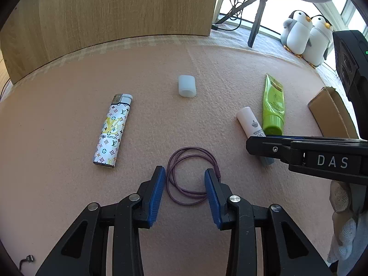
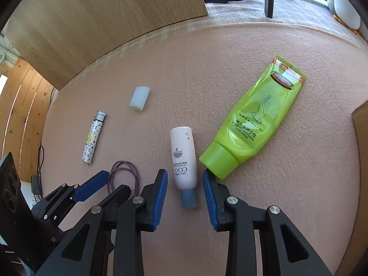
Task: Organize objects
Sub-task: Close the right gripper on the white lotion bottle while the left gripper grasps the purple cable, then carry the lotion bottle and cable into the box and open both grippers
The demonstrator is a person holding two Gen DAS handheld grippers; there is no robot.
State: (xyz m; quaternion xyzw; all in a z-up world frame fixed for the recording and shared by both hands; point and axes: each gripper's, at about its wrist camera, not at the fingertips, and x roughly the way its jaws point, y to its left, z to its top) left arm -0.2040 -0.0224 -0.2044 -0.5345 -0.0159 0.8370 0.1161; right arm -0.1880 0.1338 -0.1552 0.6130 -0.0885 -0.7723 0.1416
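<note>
A purple hair tie (image 1: 193, 148) lies looped on the pink cloth (image 1: 161, 69), with my left gripper (image 1: 185, 176) open low over it, a finger on each side. A white lotion bottle (image 2: 184, 151) with a grey-blue cap (image 2: 189, 199) lies between the open fingers of my right gripper (image 2: 184, 176). The pads do not press it. Just right of that gripper's fingertip lies a green tube (image 2: 257, 119). A patterned lighter (image 1: 112, 131) lies at the left and a small white cap (image 1: 186, 86) further back. The right gripper (image 1: 264, 146) reaches in from the right over the bottle (image 1: 249, 120).
A cardboard box (image 1: 331, 112) stands at the right edge of the cloth. A wooden panel (image 1: 115, 11) rises behind it. Two plush penguins (image 1: 306, 34) and a tripod leg (image 1: 255, 27) stand at the back right. A gloved hand (image 1: 345, 218) holds the right gripper.
</note>
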